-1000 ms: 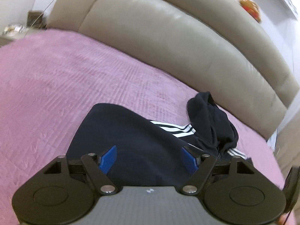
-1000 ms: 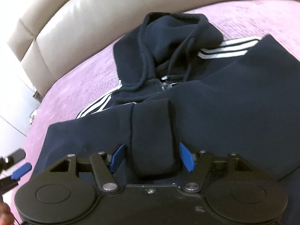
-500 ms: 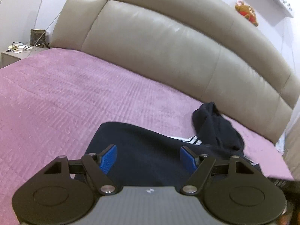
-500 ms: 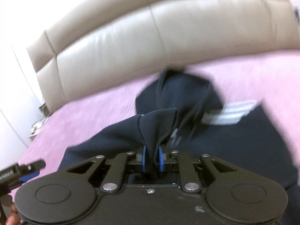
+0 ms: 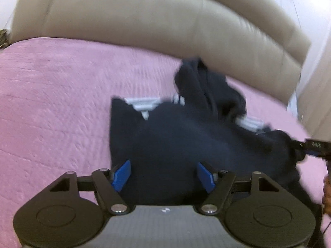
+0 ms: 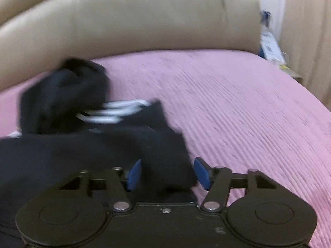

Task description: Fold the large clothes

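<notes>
A dark navy hoodie (image 5: 186, 136) with white sleeve stripes (image 5: 142, 103) lies partly folded on the pink bedspread (image 5: 51, 107). Its hood (image 5: 206, 86) is bunched toward the headboard. My left gripper (image 5: 163, 175) is open just above the hoodie's near edge, fabric showing between the blue pads. In the right wrist view the hoodie (image 6: 82, 148) fills the lower left, its stripes (image 6: 111, 111) beside the hood (image 6: 68, 91). My right gripper (image 6: 167, 174) is open, with a fold of the hoodie lying between the blue pads. The other gripper's tip (image 5: 316, 146) shows at the right edge.
A beige padded headboard (image 5: 155, 24) runs along the far side of the bed. The bedspread (image 6: 238, 107) stretches to the right of the hoodie. Small items stand on a bedside surface (image 6: 271, 47) at the far right. Both views are motion-blurred.
My right gripper was shut on a fold of the hoodie half a second ago; its jaws now stand open and it has swung right. The left view has shifted closer over the garment.
</notes>
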